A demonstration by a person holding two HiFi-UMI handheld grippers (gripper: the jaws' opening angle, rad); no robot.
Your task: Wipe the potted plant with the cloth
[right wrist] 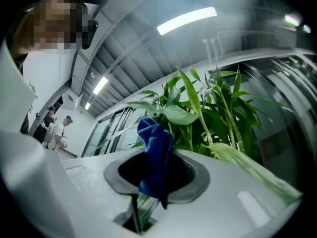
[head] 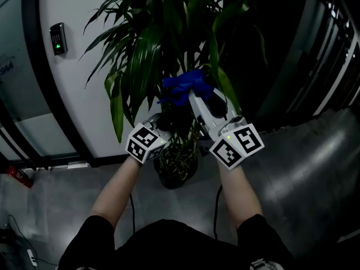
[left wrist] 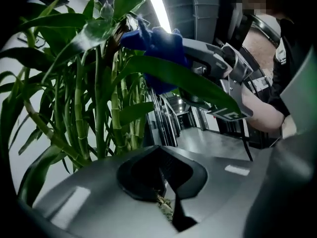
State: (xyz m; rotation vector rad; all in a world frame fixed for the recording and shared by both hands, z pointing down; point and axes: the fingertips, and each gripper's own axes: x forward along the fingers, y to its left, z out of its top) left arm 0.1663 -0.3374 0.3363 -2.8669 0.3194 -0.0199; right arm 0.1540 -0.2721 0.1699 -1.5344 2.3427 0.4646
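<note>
The potted plant (head: 163, 44) has long green leaves and cane stalks (left wrist: 99, 108), and its dark pot (head: 177, 173) stands on the grey floor below my hands. My right gripper (head: 194, 91) reaches up into the foliage, shut on a blue cloth (head: 185, 88). In the right gripper view the cloth (right wrist: 154, 148) bulges out of the right gripper (right wrist: 156, 170), and a strip of green leaf shows in the gap just below it. My left gripper (head: 163, 120) sits lower, beside the stalks. In its own view the left gripper (left wrist: 161, 177) has its pads together with nothing clearly held.
A white wall with a keypad (head: 58, 38) stands behind the plant on the left. Dark glass panels (head: 332, 44) rise on the right. A red object (head: 19, 176) lies on the floor at far left. Two people (right wrist: 57, 130) stand far off down the corridor.
</note>
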